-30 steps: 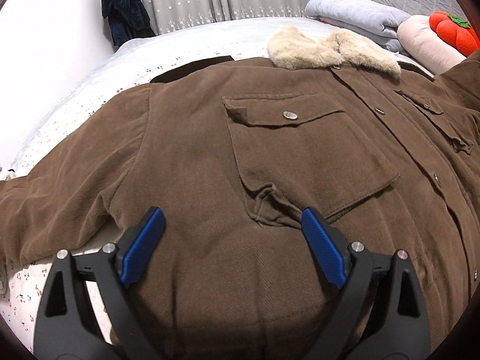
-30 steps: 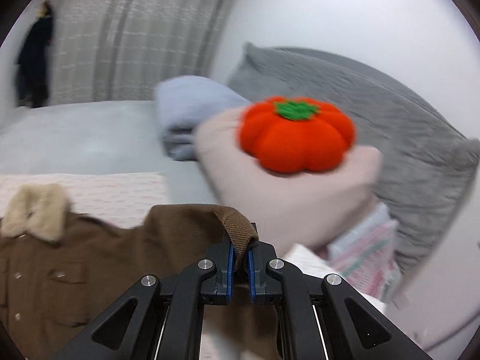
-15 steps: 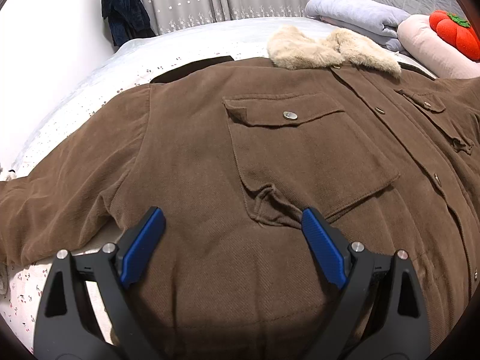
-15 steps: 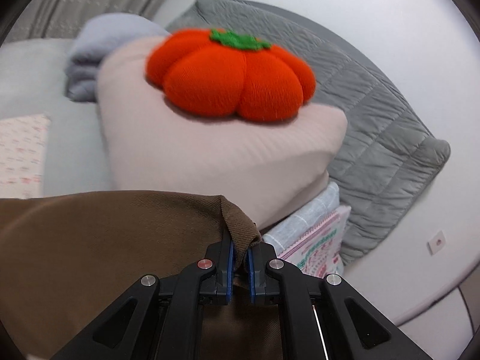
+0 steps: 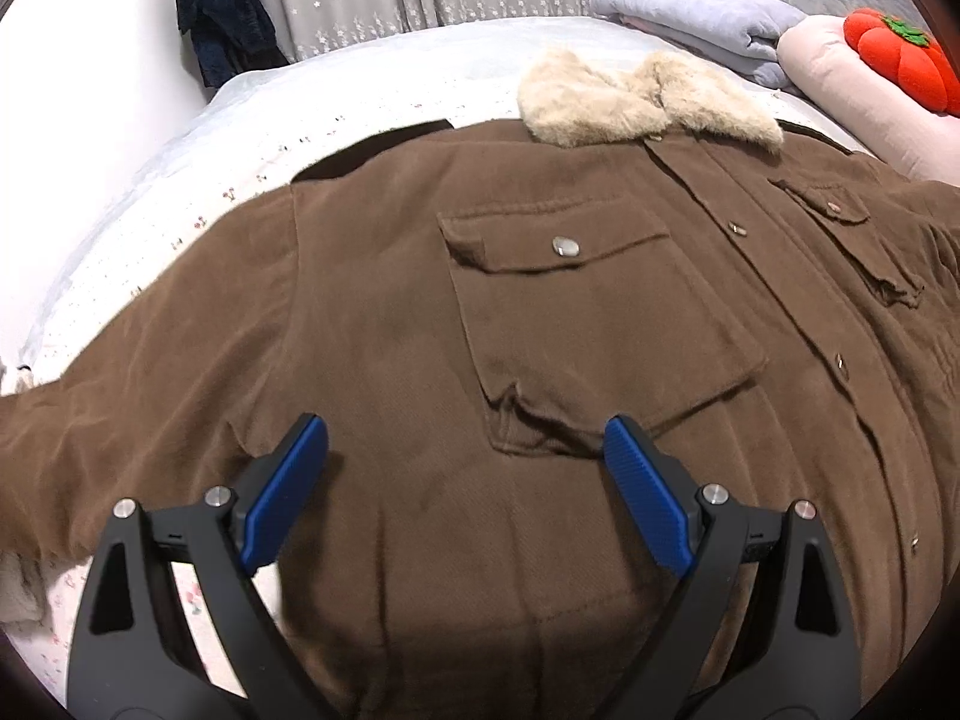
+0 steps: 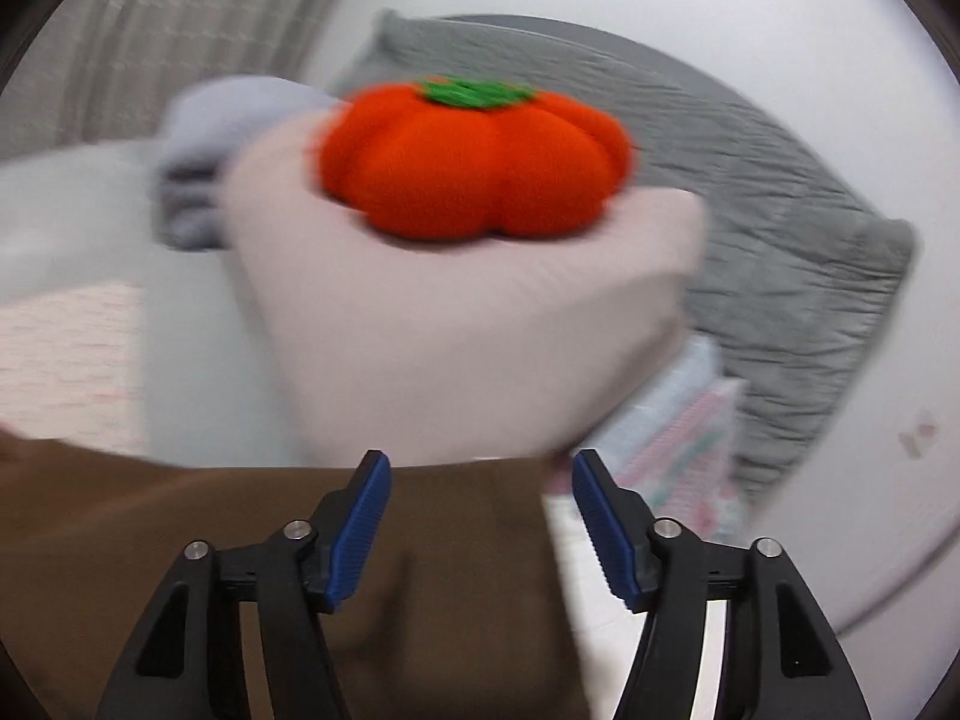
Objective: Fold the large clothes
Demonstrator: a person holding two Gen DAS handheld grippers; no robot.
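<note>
A large brown jacket (image 5: 384,324) with a beige fur collar (image 5: 648,102) lies spread front-up on the bed, its chest pocket (image 5: 594,324) facing me. My left gripper (image 5: 468,456) hovers open over the jacket's lower front, nothing between its blue pads. In the right wrist view the jacket's brown sleeve end (image 6: 456,552) lies flat on the bed under my right gripper (image 6: 480,486). Its jaws are opening; the cloth sits below the gap and the pads do not press on it. That view is blurred.
A pink pillow (image 6: 456,330) with an orange pumpkin cushion (image 6: 474,156) sits just beyond the sleeve end. A grey quilt (image 6: 762,228), folded lavender blanket (image 5: 690,12) and patterned bedding (image 6: 678,420) lie behind. The floral sheet (image 5: 252,180), curtains and a hanging dark garment (image 5: 222,12) are at the left.
My right gripper came down with the sleeve cuff pinched, then opened and let it go onto the bed. The left gripper stayed open in the same place.
</note>
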